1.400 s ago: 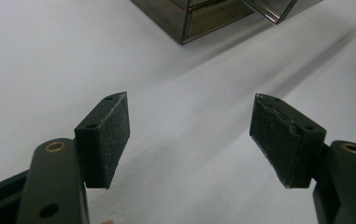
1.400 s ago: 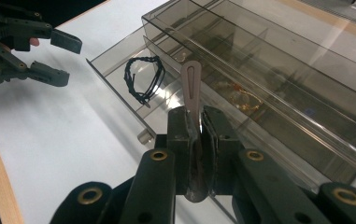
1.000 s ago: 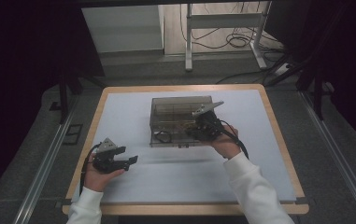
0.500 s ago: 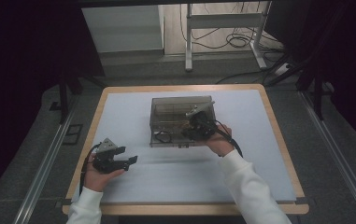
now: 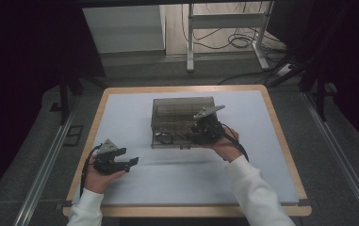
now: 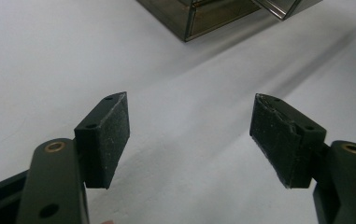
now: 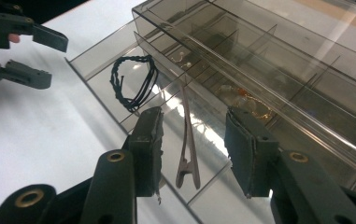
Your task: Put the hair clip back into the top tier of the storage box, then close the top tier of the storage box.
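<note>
A smoky clear organiser box (image 5: 182,113) stands mid-table with a shallow drawer (image 7: 98,49) pulled out at its front. In the drawer lie a black cord loop (image 7: 133,84) and a long thin hair clip (image 7: 188,140). My right gripper (image 5: 193,136) (image 7: 193,119) hangs over the drawer. Its jaws have just been opening, and the clip lies between them with neither pad touching it. My left gripper (image 5: 134,161) (image 6: 190,100) rests low at the front left, open, with bare white table between its pads (image 6: 105,140).
The box's inner compartments hold small jewellery (image 7: 245,100). A white mat (image 5: 262,155) covers the wooden table top, whose edge (image 5: 281,132) runs close on the right. The box's corner (image 6: 203,16) lies ahead of the left gripper.
The right gripper dipped toward the drawer half a second ago and has tipped back up. The left gripper has stayed where it was.
</note>
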Motion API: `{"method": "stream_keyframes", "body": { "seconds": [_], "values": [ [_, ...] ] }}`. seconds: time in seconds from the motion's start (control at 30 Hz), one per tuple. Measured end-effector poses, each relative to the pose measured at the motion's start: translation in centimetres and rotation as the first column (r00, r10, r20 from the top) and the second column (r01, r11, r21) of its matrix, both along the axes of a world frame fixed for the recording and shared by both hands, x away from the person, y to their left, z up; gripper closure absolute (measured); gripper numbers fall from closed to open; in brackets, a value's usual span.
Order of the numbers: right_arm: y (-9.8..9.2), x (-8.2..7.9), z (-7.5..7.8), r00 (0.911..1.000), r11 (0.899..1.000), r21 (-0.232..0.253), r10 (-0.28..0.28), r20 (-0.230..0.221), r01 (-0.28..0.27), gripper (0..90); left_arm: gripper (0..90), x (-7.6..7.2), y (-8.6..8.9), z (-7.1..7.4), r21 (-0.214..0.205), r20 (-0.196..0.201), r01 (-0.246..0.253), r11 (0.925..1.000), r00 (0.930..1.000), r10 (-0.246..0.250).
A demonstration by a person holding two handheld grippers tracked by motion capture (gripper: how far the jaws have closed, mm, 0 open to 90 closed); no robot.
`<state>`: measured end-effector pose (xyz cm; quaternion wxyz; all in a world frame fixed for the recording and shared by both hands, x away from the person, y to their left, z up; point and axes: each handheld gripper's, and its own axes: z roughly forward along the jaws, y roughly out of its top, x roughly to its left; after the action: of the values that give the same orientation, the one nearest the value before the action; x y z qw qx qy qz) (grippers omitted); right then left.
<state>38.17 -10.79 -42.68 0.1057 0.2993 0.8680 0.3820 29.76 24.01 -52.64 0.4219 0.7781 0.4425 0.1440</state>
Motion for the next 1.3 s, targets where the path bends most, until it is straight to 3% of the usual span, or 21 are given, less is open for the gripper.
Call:
{"method": "stream_keyframes", "body": {
  "seconds": [0.67,0.97,1.3],
  "values": [
    [-3.7,-3.1,-0.6,0.999,0.998,0.06,-0.034,0.027,0.033,55.7,28.8,0.0,0.0,0.0,0.006,-0.001,-0.001,1.0,1.0,0.001],
    [-4.7,-4.3,-1.3,0.9987,0.996,0.078,-0.048,0.017,0.046,56.1,28.8,-0.1,0.0,0.1,-0.002,0.002,-0.006,1.0,1.0,0.006],
    [-4.8,-5.1,-2.4,0.9984,0.996,0.07,-0.056,0.01,0.055,72.8,28.8,0.3,-0.2,0.3,-0.001,0.008,0.005,1.0,1.0,-0.005]
  ]
}}
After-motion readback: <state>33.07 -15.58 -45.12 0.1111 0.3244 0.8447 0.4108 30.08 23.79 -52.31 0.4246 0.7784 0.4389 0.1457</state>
